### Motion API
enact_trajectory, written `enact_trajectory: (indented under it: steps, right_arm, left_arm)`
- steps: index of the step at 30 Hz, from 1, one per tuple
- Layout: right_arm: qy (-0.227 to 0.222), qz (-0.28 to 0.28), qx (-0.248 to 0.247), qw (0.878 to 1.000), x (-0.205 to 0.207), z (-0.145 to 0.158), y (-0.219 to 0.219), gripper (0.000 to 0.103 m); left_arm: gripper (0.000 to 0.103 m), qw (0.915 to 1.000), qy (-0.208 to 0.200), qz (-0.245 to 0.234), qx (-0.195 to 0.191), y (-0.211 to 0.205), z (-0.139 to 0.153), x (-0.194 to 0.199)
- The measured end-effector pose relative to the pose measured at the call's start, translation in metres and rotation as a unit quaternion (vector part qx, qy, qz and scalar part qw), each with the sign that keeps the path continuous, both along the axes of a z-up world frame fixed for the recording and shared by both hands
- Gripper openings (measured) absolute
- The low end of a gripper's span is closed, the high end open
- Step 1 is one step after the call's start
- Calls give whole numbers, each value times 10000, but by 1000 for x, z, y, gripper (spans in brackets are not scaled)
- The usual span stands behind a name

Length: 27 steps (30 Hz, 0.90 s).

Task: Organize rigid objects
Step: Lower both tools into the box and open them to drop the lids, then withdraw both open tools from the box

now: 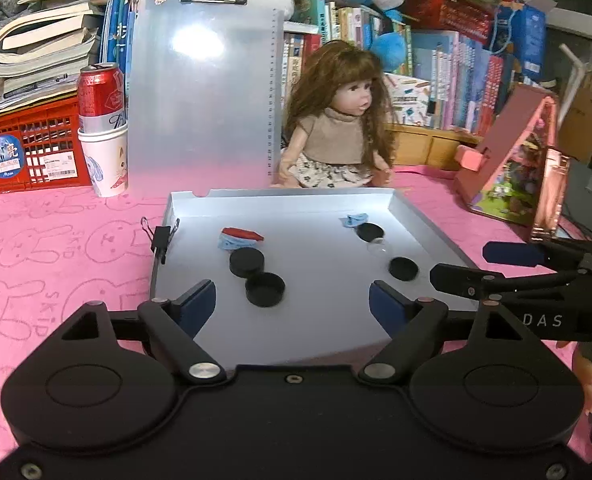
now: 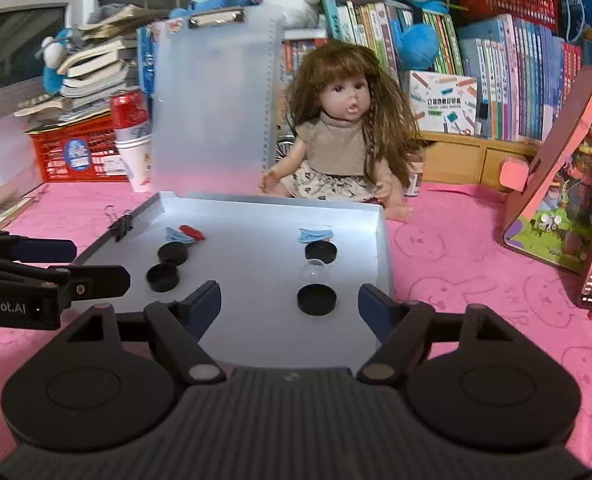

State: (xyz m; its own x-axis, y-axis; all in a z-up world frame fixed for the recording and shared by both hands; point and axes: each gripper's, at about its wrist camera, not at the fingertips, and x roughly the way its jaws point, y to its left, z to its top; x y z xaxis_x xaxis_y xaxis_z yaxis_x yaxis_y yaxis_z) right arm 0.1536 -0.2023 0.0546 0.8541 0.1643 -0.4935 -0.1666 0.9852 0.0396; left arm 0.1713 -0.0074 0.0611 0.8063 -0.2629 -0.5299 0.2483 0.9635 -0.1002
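Caps [image 1: 265,289] lay in pairs inside the tray [image 1: 432,224] as my left gripper [image 1: 291,300] hung released and empty above its near edge. Seen from the right wrist, my right gripper [image 2: 289,304] was likewise spread wide, one cap [image 2: 316,299] lying between its fingers, untouched.
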Motion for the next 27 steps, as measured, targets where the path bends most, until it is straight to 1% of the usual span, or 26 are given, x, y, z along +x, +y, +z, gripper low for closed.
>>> enact_trajectory:
  steps: [8,15,20,27]
  right_arm:
    - [-227,257,-68,9994,-34,1,6,88]
    - [-397,338,-26,9986,-56,2,6,90]
    - [-484,367,-86,9981,-69,0,4,92]
    - [-549,434,-351,9969,-87,-9,5,92]
  left_arm:
    - [86,9998,19,-104,-189,7,-3,-32]
    - [86,9997,-114,-194,-86,9,-6,-57]
    - [87,9996,-174,-226,-78,12,-8,-74]
    - [88,9995,-171,-243,61,15,-16,-90]
